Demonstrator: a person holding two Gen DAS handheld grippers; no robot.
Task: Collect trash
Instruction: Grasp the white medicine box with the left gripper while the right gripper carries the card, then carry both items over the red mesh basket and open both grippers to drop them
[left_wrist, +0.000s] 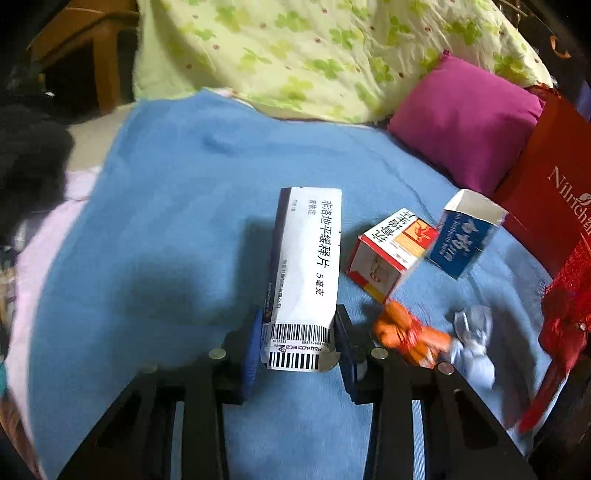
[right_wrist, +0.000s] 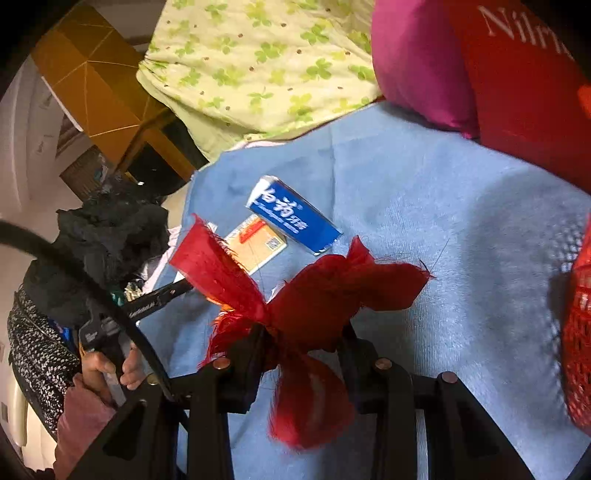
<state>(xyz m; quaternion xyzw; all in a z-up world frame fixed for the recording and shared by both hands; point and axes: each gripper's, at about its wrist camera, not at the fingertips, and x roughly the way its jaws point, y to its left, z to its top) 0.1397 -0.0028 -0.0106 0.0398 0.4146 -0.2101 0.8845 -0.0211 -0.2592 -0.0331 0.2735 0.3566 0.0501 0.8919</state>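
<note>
My left gripper (left_wrist: 298, 339) is shut on a long white medicine box (left_wrist: 308, 258) with a barcode end, held over the blue blanket (left_wrist: 166, 240). To its right lie a red-and-white box (left_wrist: 391, 254), a blue toothpaste box (left_wrist: 467, 236), an orange wrapper (left_wrist: 406, 332) and a crumpled pale paper wad (left_wrist: 474, 339). My right gripper (right_wrist: 303, 332) is shut on a frayed red cloth scrap (right_wrist: 325, 291) above the blanket (right_wrist: 461, 258). Beyond it lie the blue toothpaste box (right_wrist: 291, 218) and the red-and-white box (right_wrist: 258, 243).
A red paper bag (left_wrist: 546, 192) stands at the right edge, also in the right wrist view (right_wrist: 524, 85). A magenta pillow (left_wrist: 465, 125) and a green floral quilt (left_wrist: 332, 48) lie at the back. Red mesh (right_wrist: 580, 332) is at right. Dark clothes (right_wrist: 110, 240) are heaped at left.
</note>
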